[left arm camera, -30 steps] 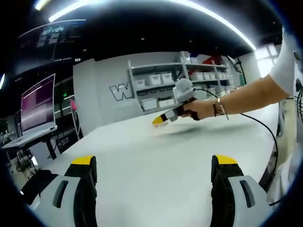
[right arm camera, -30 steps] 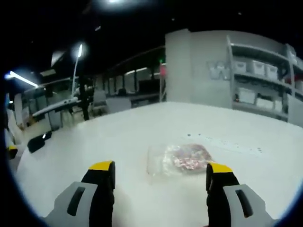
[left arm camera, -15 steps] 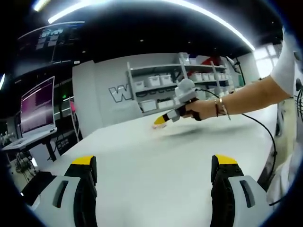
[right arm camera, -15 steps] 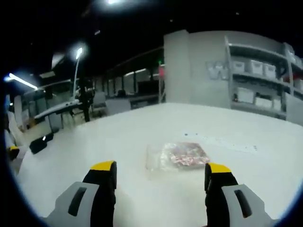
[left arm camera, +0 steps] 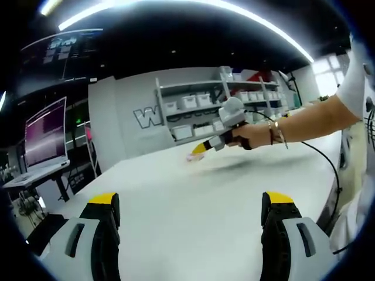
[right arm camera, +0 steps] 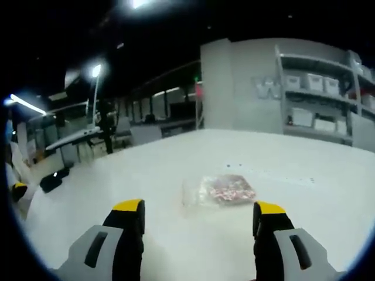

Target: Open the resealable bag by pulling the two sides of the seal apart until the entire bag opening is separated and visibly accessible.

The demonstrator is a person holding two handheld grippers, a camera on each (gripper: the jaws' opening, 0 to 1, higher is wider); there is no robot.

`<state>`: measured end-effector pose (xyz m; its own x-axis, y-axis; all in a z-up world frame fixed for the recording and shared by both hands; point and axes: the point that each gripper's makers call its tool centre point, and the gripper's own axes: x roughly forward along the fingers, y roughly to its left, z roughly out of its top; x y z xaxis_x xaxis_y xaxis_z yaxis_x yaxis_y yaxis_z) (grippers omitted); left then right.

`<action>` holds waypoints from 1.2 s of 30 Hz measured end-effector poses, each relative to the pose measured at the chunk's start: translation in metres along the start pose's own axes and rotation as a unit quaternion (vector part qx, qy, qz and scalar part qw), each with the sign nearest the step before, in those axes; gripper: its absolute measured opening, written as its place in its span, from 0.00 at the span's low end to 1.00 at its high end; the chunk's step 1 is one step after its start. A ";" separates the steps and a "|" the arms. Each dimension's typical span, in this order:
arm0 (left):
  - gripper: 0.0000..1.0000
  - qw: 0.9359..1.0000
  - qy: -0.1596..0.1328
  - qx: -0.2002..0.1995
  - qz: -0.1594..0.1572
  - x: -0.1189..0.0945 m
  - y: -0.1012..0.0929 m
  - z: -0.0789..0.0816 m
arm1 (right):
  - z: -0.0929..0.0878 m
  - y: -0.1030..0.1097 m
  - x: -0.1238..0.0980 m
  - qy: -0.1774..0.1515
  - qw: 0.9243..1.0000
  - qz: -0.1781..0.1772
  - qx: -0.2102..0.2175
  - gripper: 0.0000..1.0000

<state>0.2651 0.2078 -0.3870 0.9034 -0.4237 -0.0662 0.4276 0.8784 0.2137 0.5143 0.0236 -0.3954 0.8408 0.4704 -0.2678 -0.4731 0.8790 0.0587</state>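
Observation:
A clear resealable bag (right arm camera: 215, 190) with pinkish contents lies flat on the white table (right arm camera: 176, 164), ahead of my right gripper (right arm camera: 199, 218), which hangs open above the table with nothing between its yellow-tipped jaws. In the left gripper view the bag (left arm camera: 194, 157) is a small pale patch far off, just below the right gripper (left arm camera: 202, 147), which a person's hand (left arm camera: 249, 136) holds out over the table. My left gripper (left arm camera: 190, 208) stands open and empty near the table's near side, far from the bag.
Shelves with white bins (left arm camera: 193, 102) line the back wall. A laptop on a stand (left arm camera: 44, 137) is at the left. A black cable (left arm camera: 328, 164) trails from the right gripper across the table (left arm camera: 187, 193). Desks and chairs (right arm camera: 88, 137) stand beyond the table's far edge.
The right gripper has lifted and drawn back slightly; the bag sits a little farther ahead of its jaws. The left gripper has barely moved.

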 end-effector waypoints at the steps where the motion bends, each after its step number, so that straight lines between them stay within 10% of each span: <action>1: 1.00 1.000 -0.001 0.000 -0.001 0.000 -0.001 0.001 | 0.000 0.000 -0.001 0.000 1.000 0.000 0.000 0.75; 36: 1.00 1.000 -0.002 0.008 -0.007 -0.004 -0.009 0.005 | 0.005 0.004 -0.050 -0.033 0.999 0.018 0.034 0.71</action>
<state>0.2578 0.2003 -0.3843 0.8969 -0.4374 -0.0652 0.4402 0.8686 0.2277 0.4722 0.0037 -0.3770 0.8398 0.5045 -0.2005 -0.4868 0.8633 0.1330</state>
